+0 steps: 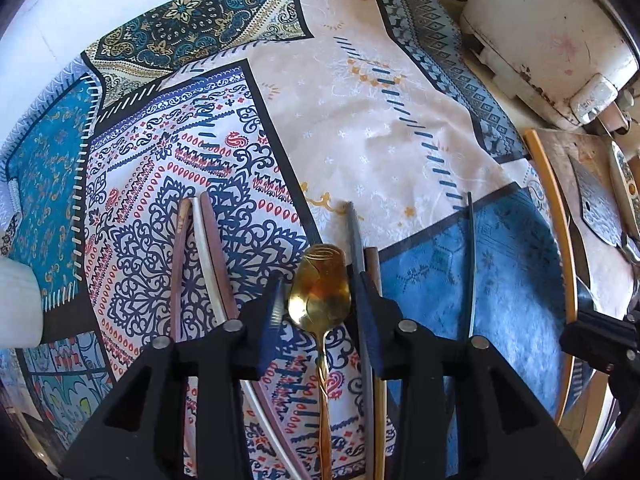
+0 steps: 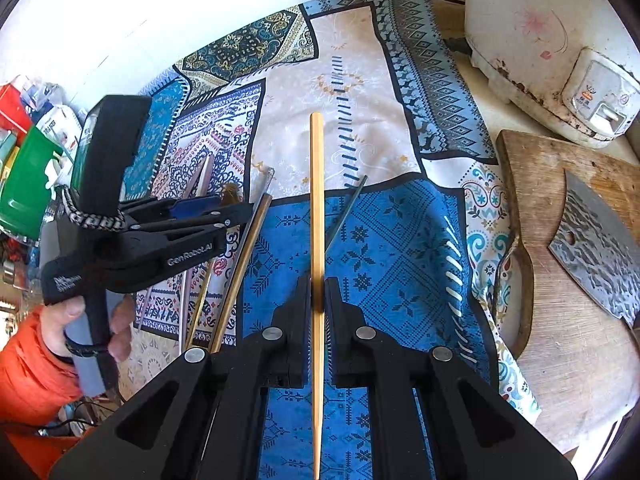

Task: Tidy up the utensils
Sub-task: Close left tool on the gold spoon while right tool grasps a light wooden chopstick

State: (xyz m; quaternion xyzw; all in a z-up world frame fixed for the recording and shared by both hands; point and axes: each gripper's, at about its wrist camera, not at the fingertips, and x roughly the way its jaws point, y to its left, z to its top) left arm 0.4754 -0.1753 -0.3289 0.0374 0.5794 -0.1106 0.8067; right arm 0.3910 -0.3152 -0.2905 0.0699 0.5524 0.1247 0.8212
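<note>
A gold spoon (image 1: 320,288) lies on the patterned cloth (image 1: 360,120), its bowl between the fingers of my left gripper (image 1: 320,312). The jaws stand open, with a small gap on either side of the bowl. My right gripper (image 2: 318,300) is shut on a yellow bamboo chopstick (image 2: 317,200) and holds it above the blue patch of cloth. Left of the spoon lie brown and white chopsticks (image 1: 204,248); right of it lie a grey chopstick (image 1: 356,248) beside a wooden one (image 1: 375,280). A thin dark chopstick (image 2: 346,212) lies alone farther right.
A wooden cutting board (image 2: 560,320) with a cleaver (image 2: 596,248) sits at the right. A white rice cooker (image 2: 552,40) stands at the back right. The left gripper (image 2: 224,208) is held by a hand with an orange sleeve (image 2: 36,380). Packets crowd the left edge.
</note>
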